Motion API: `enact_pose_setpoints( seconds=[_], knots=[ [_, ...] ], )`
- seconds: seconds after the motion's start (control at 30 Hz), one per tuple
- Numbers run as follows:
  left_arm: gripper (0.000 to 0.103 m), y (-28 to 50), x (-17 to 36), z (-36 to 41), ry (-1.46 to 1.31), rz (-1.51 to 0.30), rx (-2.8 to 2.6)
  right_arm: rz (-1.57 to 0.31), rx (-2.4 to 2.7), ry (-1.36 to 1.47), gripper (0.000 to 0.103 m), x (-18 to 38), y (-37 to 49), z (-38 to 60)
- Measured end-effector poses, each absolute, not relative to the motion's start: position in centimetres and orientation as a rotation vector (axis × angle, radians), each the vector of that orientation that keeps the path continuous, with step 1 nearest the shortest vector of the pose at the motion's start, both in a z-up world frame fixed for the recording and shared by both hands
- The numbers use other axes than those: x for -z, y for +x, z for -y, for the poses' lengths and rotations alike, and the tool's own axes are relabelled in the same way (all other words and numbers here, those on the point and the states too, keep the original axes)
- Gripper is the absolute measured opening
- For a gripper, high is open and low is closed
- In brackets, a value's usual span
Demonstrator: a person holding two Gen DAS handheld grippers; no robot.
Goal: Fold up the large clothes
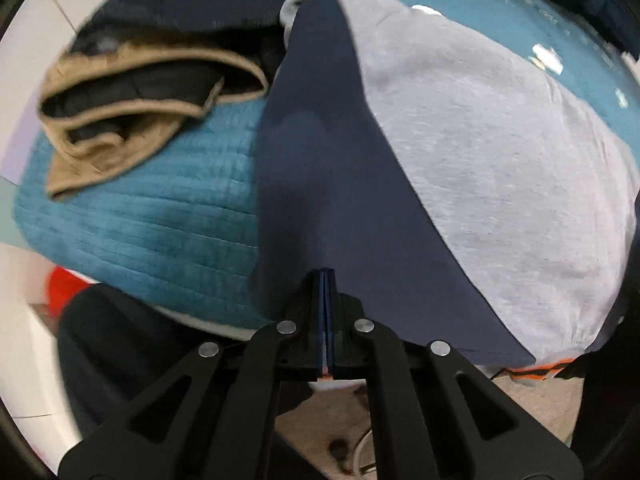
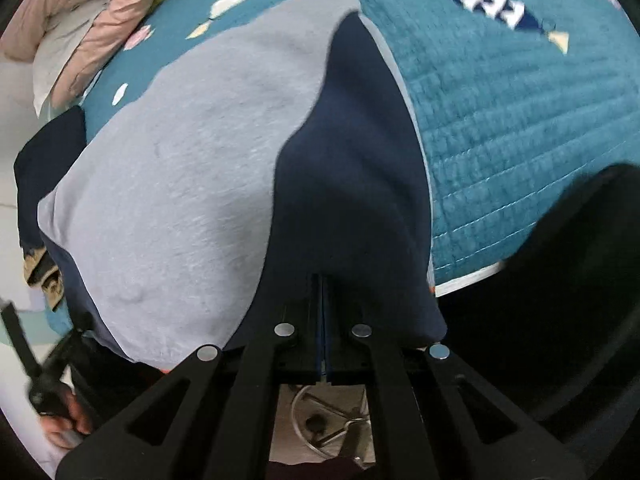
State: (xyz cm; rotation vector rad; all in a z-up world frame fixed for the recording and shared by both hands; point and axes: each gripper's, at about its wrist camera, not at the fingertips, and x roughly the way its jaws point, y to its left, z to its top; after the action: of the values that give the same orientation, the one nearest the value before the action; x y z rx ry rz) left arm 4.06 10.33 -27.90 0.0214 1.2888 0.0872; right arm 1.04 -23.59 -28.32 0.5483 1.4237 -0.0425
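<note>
The grey and navy garment (image 1: 480, 160) lies spread on the teal bedspread (image 1: 152, 216), running lengthwise away from both grippers. The left gripper (image 1: 325, 276) is clamped on the near navy edge, the right gripper (image 2: 323, 280) likewise on its side. Only the left view shows the folded tan clothing (image 1: 132, 112); only the right shows the pink quilt (image 2: 80, 12).

— What colours is the shirt (image 1: 500, 168)?
— Light grey, with navy sleeves (image 2: 352, 184).
— The blanket (image 2: 520, 128)?
— Teal, quilted, with scattered white and cream shapes.
— And that crumpled garment (image 1: 132, 112)?
— Tan outside, black inside.
</note>
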Motion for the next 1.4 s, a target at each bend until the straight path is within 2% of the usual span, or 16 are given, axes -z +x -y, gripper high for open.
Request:
enact_pose_setpoints(
  seconds=[0.17,0.27,0.3,0.33,0.37,0.4,0.43,0.47,0.5,0.53,0.7,0.83,1.17,1.4],
  knots=[
    [0.002,3.9,27.9,-9.4,0.047,-1.274,-0.118,-1.423,0.049,0.539,0.000,27.9,0.7,23.1],
    [0.002,3.9,27.7,-9.5,0.043,-1.279,-0.115,-1.415,0.016,0.539,0.011,26.9,1.6,23.2],
    [0.003,3.8,27.5,-9.7,0.039,-1.282,-0.116,-1.398,0.001,0.535,0.026,26.3,1.8,23.2],
    [0.003,3.8,27.1,-9.8,0.037,-1.284,-0.116,-1.380,-0.005,0.530,0.047,25.7,1.8,23.2],
    [0.009,3.6,26.7,-10.0,0.039,-1.278,-0.115,-1.343,-0.003,0.519,0.058,24.5,1.7,23.4],
    [0.023,3.5,26.2,-10.0,0.039,-1.267,-0.112,-1.306,0.000,0.513,0.069,23.5,1.5,23.7],
    [0.036,3.4,25.8,-10.0,0.036,-1.255,-0.106,-1.275,-0.003,0.509,0.069,22.6,1.6,24.0],
    [0.062,3.4,25.1,-9.9,0.027,-1.232,-0.100,-1.258,-0.006,0.506,0.070,22.1,1.7,24.2],
    [0.071,3.4,24.6,-9.8,0.024,-1.209,-0.105,-1.240,-0.005,0.502,0.075,21.6,1.8,24.7],
    [0.071,3.3,24.0,-9.6,0.029,-1.180,-0.116,-1.217,0.008,0.499,0.080,21.2,2.0,25.2],
    [0.071,3.7,22.7,-9.1,0.013,-1.162,-0.100,-1.216,0.051,0.549,0.082,22.2,2.8,28.3],
    [0.076,3.4,21.9,-8.8,-0.005,-1.146,-0.090,-1.256,0.081,0.566,0.082,23.8,3.5,29.0],
    [0.077,3.5,21.7,-7.8,-0.002,-1.167,-0.066,-1.321,-0.007,0.756,0.082,28.4,4.4,29.8],
    [0.077,3.7,22.1,-6.6,0.009,-1.188,-0.035,-1.293,-0.047,0.882,0.084,28.9,4.1,31.1]
  ],
)
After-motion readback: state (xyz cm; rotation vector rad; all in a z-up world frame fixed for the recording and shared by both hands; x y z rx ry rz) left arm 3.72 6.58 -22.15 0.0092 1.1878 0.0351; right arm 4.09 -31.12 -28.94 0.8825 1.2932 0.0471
